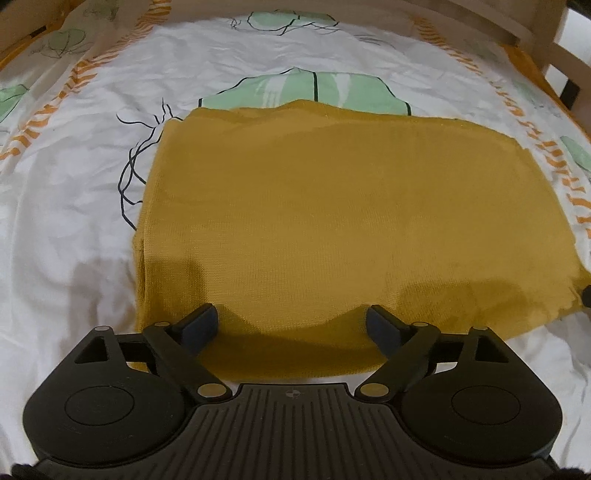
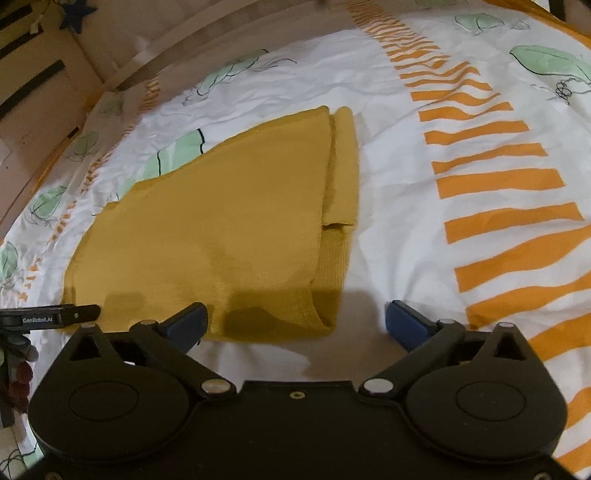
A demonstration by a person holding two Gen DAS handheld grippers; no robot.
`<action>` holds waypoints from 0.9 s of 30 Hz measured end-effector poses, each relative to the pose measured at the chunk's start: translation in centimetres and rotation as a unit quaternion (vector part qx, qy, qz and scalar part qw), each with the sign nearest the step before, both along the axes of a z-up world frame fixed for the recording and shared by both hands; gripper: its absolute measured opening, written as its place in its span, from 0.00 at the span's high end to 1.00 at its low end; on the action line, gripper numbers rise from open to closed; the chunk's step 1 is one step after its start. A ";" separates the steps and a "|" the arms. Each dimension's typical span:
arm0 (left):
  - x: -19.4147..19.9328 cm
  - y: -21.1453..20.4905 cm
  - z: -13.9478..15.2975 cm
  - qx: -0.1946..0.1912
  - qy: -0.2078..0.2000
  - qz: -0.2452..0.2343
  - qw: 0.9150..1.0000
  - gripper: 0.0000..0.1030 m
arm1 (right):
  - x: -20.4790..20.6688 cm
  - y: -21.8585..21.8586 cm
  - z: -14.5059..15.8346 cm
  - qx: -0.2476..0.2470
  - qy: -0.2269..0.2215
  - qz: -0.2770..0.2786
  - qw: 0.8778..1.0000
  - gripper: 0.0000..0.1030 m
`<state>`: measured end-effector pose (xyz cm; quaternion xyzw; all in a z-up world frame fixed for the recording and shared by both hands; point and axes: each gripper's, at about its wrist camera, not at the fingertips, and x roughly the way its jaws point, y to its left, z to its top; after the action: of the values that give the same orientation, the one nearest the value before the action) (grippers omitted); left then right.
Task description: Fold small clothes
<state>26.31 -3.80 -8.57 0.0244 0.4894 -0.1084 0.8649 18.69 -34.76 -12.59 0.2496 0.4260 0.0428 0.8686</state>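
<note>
A mustard-yellow knit garment [image 1: 332, 221] lies folded flat on the patterned bedsheet [image 1: 74, 184]. My left gripper [image 1: 291, 325] is open and empty, low over the garment's near edge, both fingers above the cloth. In the right wrist view the same garment [image 2: 221, 229] lies left of centre, with a folded sleeve or cuff layer [image 2: 343, 177] along its right side. My right gripper [image 2: 295, 321] is open and empty at the garment's near right corner; its left finger is over the cloth, its right finger over bare sheet. The left gripper's tip [image 2: 55, 315] shows at the left edge.
The sheet is white with green leaf prints [image 1: 314, 92] and orange stripes [image 2: 498, 184]. A wooden bed frame [image 1: 535, 33] runs behind the bed; it also shows in the right wrist view [image 2: 147, 55]. Bare sheet lies left of the garment and on its right.
</note>
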 end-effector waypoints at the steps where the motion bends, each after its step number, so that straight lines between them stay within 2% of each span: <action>1: 0.0 0.0 0.0 -0.003 0.000 0.004 1.000 0.14 | 0.0 0.0 0.0 0.002 0.000 -0.001 1.000 0.00; 5: 0.2 -0.4 0.0 0.006 0.000 0.002 1.000 0.13 | 0.1 -0.7 -0.2 0.033 0.002 -0.020 0.999 0.00; 9: 0.7 -0.3 0.7 0.001 0.008 -0.010 1.000 0.16 | 0.2 -1.2 -0.4 0.054 0.005 -0.031 0.998 0.00; 13: 1.0 0.1 2.6 -0.038 -0.007 0.004 0.999 0.22 | 0.8 -0.9 -0.3 0.043 0.019 -0.015 0.999 0.00; 18: 2.7 -1.3 5.4 -0.032 -0.028 0.017 0.999 0.22 | 1.2 -0.6 -0.1 0.027 0.030 0.013 0.999 0.00; 22: 5.4 -2.7 6.7 -0.063 -0.024 0.046 0.997 0.22 | 1.3 -1.9 -0.2 0.070 0.037 0.003 0.997 0.00; 27: 8.4 -4.6 5.7 -0.089 0.005 0.070 0.994 0.22 | 1.2 -3.6 -0.7 0.139 0.045 -0.030 0.989 0.00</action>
<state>34.67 -8.40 -2.84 -0.0875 0.4826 -0.0910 0.8667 19.86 -38.38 -13.28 0.3824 0.4468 0.0646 0.8062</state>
